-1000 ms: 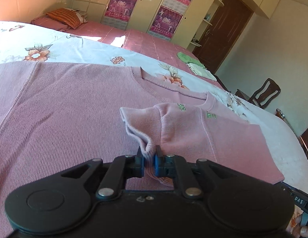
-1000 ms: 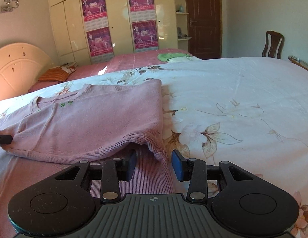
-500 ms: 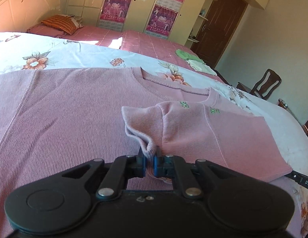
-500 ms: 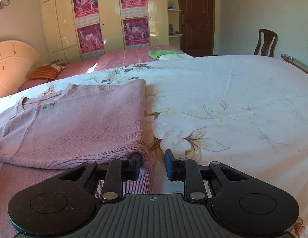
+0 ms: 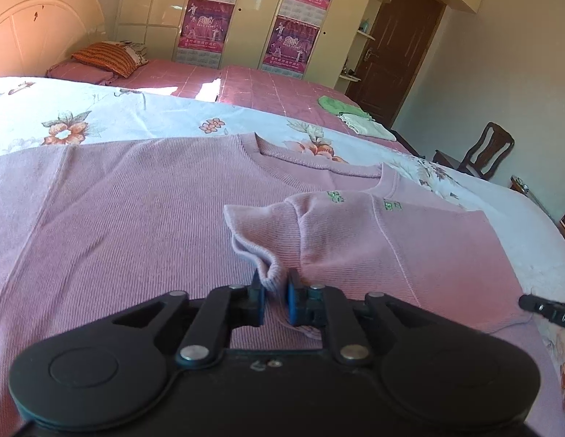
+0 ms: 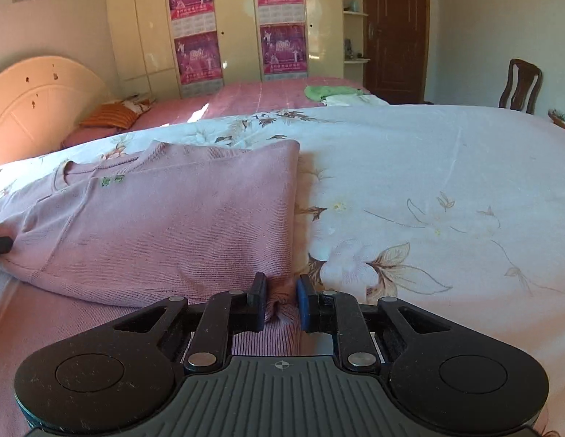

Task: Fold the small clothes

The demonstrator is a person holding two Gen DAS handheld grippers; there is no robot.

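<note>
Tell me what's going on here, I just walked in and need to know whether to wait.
A person with two handheld grippers is folding a pink sweater spread on the floral bedsheet. The left gripper pinches a bunched cuff lying on the sweater's body. The right gripper is closed on a corner of the folded-over side panel. The fold is partway done, not finished.
</note>
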